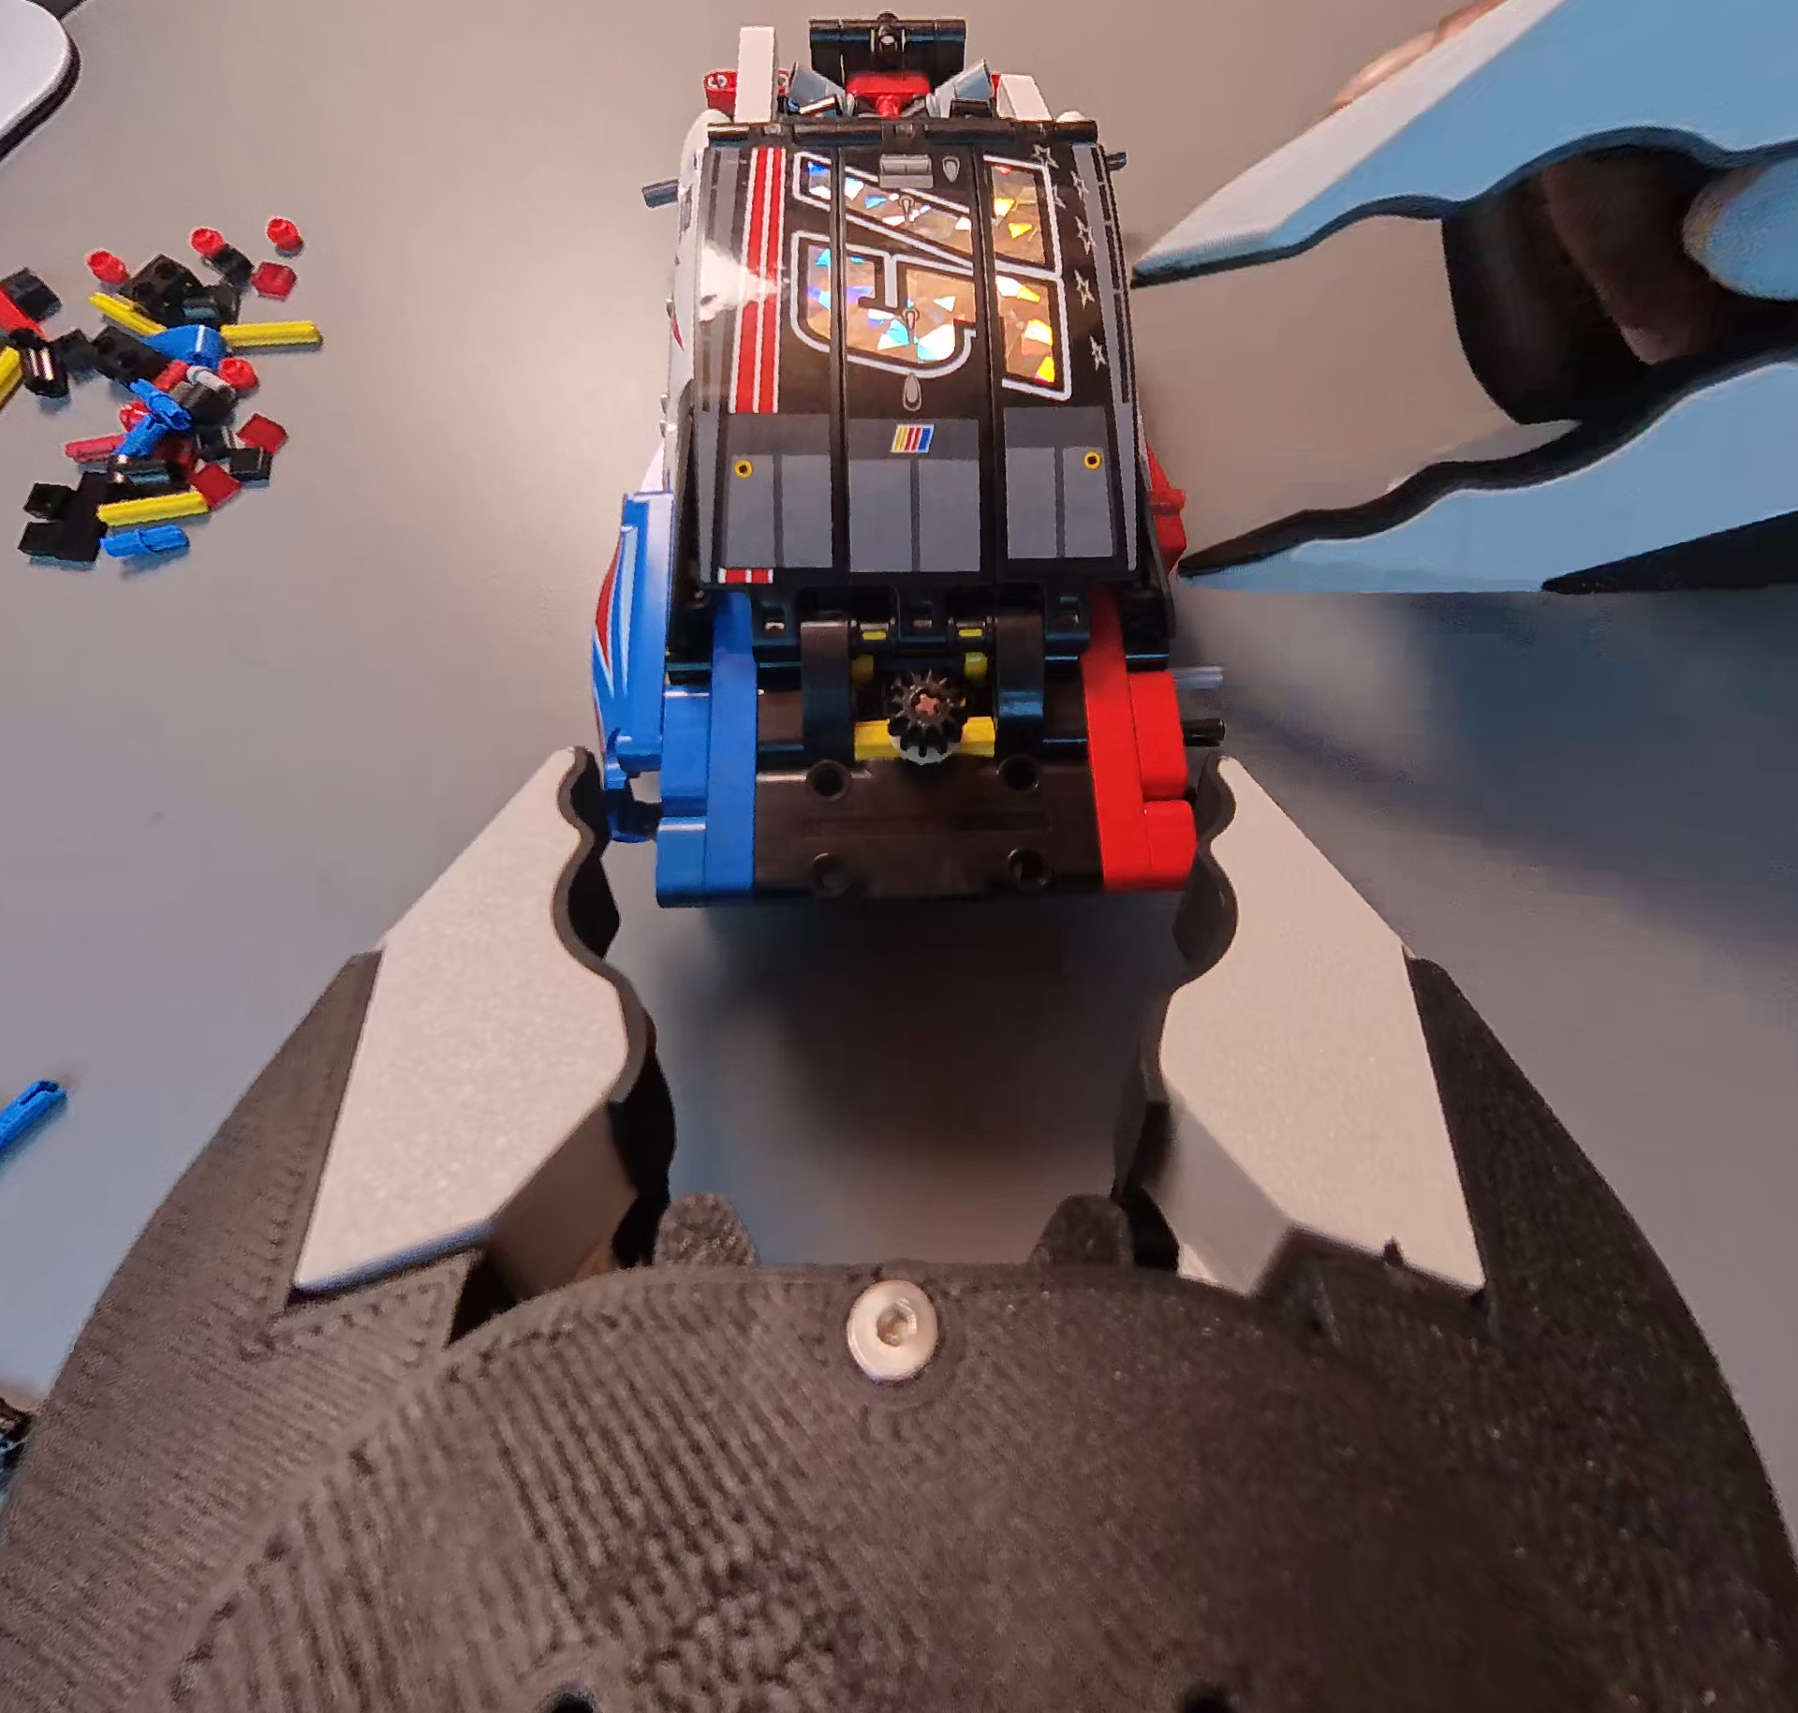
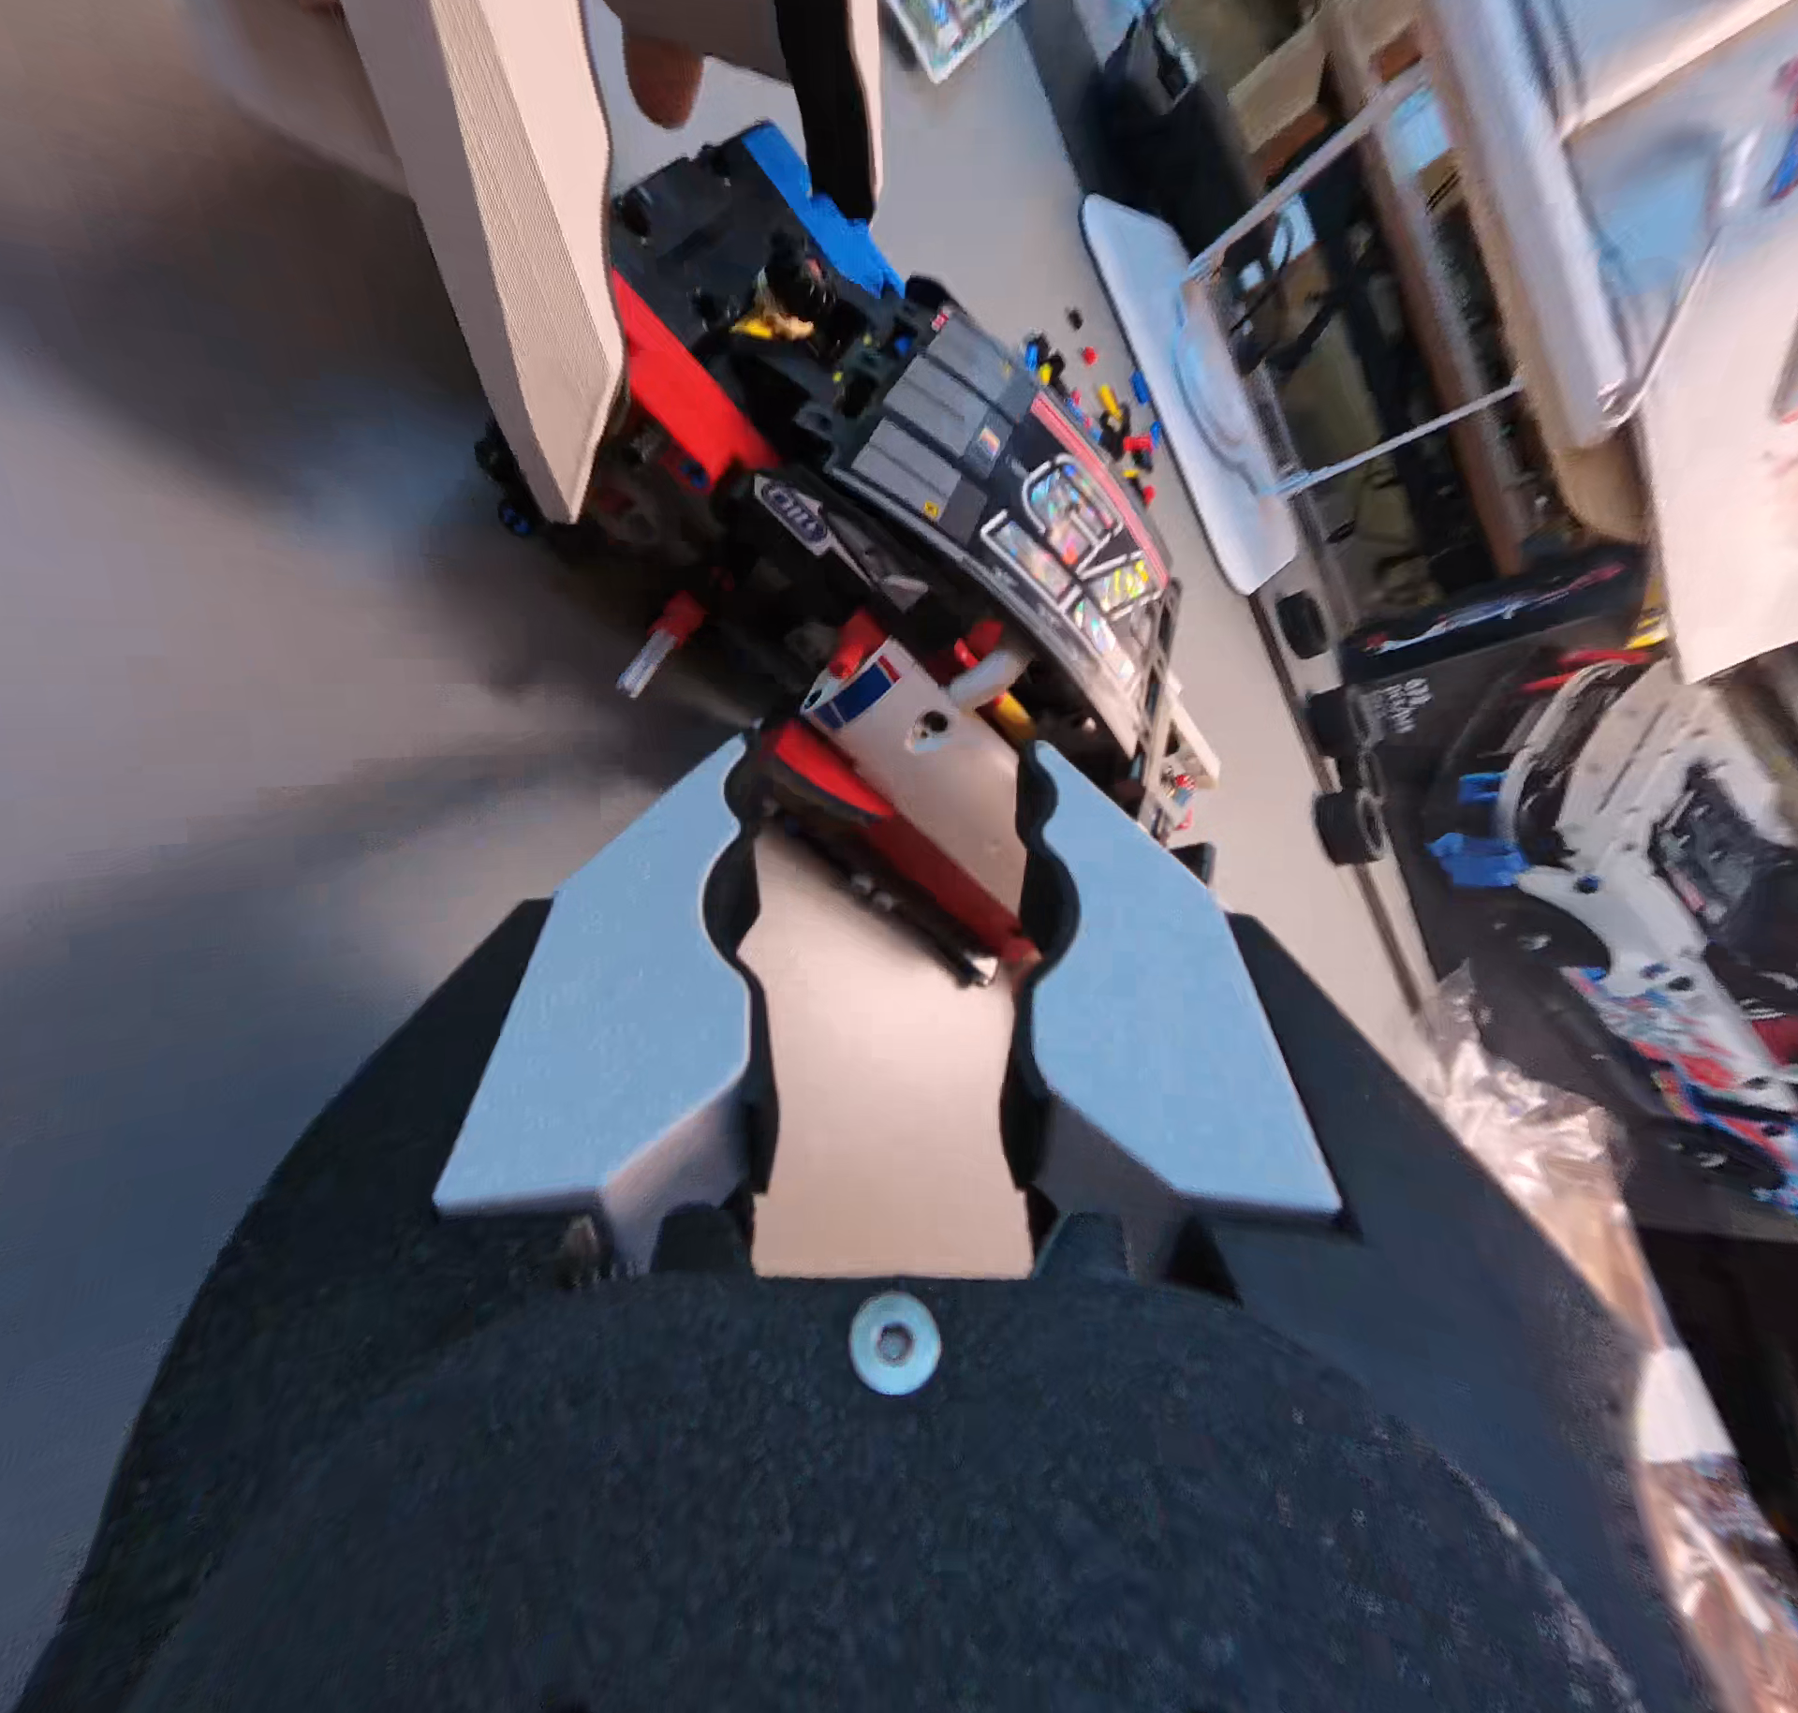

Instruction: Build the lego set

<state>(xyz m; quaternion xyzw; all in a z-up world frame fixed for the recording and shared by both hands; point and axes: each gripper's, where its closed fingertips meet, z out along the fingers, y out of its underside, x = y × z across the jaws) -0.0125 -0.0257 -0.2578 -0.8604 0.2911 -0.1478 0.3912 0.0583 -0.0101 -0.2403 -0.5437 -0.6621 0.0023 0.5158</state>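
The lego car [image 1: 915, 382], with a black roof, a blue side and a red side, rests on the grey table [image 1: 389, 158]. My left gripper [image 1: 900, 791] straddles the car's near end, one fingertip against the blue edge and one against the red edge. It also shows from the right wrist view [image 2: 710, 343], clamped across that end of the car [image 2: 973, 460]. My right gripper [image 2: 887, 761] is open, its tips just beside the car's white and red side panel. In the left wrist view it [image 1: 1158, 421] reaches in from the right, level with the roof.
A pile of loose red, black, yellow and blue pieces [image 1: 146, 392] lies left of the car, with one blue pin [image 1: 29, 1112] nearer. A white tray [image 2: 1187, 401], loose tyres [image 2: 1352, 820], the set's box [image 2: 1605, 839] and plastic bags [image 2: 1557, 1180] lie beyond the car. My left gripper is the nearer one to the blue pin [image 1: 29, 1112]: about 12 cm, against 25 cm.
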